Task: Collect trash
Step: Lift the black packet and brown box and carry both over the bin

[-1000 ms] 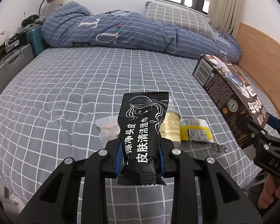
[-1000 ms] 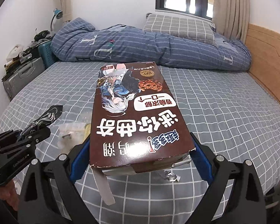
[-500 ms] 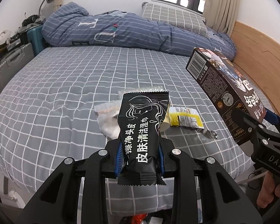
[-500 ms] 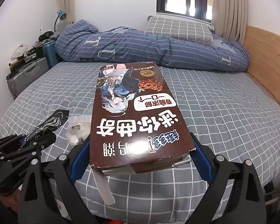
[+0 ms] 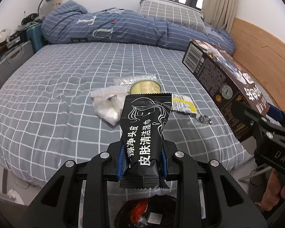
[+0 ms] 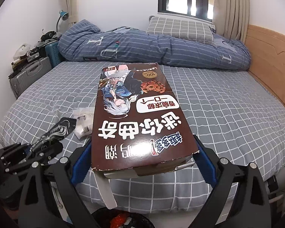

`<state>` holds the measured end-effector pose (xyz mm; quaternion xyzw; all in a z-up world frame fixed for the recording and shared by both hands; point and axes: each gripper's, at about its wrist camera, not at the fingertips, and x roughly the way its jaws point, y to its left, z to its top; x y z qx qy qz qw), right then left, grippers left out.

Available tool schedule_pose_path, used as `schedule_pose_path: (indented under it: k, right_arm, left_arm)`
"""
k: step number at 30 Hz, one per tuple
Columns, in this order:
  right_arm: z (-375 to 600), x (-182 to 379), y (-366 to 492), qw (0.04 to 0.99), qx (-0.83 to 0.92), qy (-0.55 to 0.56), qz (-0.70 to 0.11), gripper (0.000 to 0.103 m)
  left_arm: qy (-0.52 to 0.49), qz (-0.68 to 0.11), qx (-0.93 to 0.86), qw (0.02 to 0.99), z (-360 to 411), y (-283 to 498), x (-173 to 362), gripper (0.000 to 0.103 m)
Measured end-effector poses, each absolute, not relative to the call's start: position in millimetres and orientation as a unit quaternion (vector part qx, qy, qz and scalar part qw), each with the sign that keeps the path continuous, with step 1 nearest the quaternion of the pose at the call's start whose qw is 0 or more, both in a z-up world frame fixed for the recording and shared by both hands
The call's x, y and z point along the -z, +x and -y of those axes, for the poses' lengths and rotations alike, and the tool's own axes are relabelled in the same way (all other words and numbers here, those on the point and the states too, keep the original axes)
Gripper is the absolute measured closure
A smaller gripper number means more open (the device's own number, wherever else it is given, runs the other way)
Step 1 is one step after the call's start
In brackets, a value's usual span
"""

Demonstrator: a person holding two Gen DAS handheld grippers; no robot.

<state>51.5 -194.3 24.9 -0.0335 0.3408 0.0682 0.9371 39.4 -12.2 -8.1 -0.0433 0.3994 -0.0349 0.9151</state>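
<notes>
While its blue-padded jaws pinch the lower end of a black wipes packet (image 5: 145,131), the left gripper (image 5: 142,161) holds that packet upright above the near edge of the bed (image 5: 53,95), white printed characters running along its face. The right gripper (image 6: 142,157) is clamped across the near end of a brown cookie box (image 6: 134,117), its pads pressing the two long sides; the box lies flat between them, its printed top facing up and its near flap torn open, with a pale strip hanging down from it. In the left wrist view this box (image 5: 224,87) shows tilted at the right, barcode end farthest away, and a person's hand (image 5: 275,193) grips the handle below it. In the right wrist view the left gripper (image 6: 45,144) sits low at the left with the packet (image 6: 58,129) sticking out of it.

Beyond the packet, more litter lies on the grey checked sheet: a clear plastic bag (image 5: 108,104) with white contents, a round gold-lidded tub (image 5: 145,87) on crinkled film, a yellow and white wrapper (image 5: 182,105), and a small foil scrap (image 5: 204,118) just right of it. Directly beneath both grippers, at the bottom of each view, a dark bin bag (image 5: 148,212) holds something orange-red. A rolled blue duvet (image 5: 123,28) and a checked pillow (image 5: 172,14) lie across the far side of the bed, and suitcases (image 5: 11,57) stand at its left.
</notes>
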Motion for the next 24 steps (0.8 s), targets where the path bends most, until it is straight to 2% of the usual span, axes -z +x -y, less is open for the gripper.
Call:
schedule_pose_path:
  k: [24]
  right_arm:
    - [204,-8,-8,0.927,-0.071,-0.022,-0.368,0.013]
  left_arm:
    - [-0.06,-0.423,0.03,0.904,16,-19,27,0.075]
